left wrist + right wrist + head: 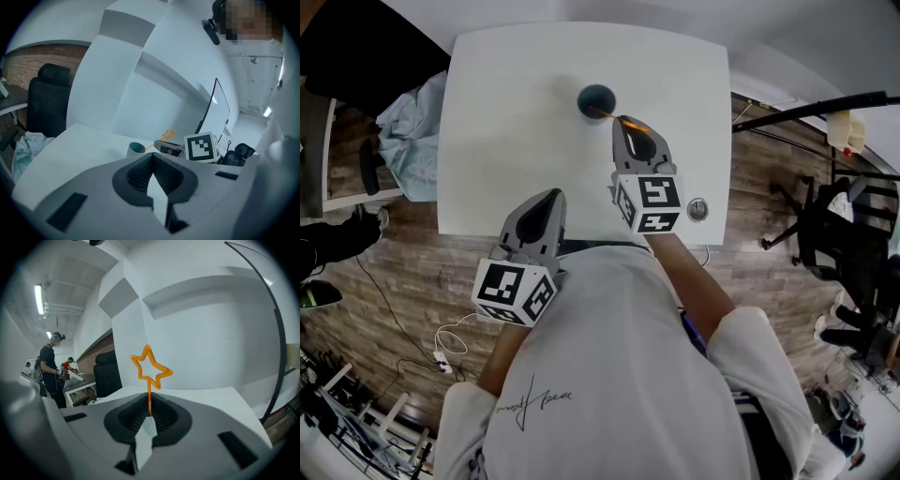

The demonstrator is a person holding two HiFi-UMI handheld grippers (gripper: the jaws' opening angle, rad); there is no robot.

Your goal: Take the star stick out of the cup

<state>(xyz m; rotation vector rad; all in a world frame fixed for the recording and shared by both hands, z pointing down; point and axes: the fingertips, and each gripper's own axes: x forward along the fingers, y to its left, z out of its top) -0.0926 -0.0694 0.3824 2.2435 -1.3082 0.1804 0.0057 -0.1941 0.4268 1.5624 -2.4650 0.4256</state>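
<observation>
A teal cup [596,100] stands at the far middle of the white table [506,141]. My right gripper [624,123] sits just right of the cup, shut on the thin orange star stick [630,122]. In the right gripper view the star [150,366] rises straight above the closed jaws of the right gripper [149,411]. From the left gripper view, the stick [167,136] slants from the cup [136,148] up to the right gripper [159,146], its lower end at the cup's mouth. My left gripper [550,196] rests at the table's near edge, shut and empty, also seen as the left gripper [153,174].
A small round metal fitting [698,209] sits at the table's near right corner. A pale blue cloth [408,127] hangs off the left side. A black office chair [830,234] stands on the wooden floor at the right. A person [48,364] stands far off.
</observation>
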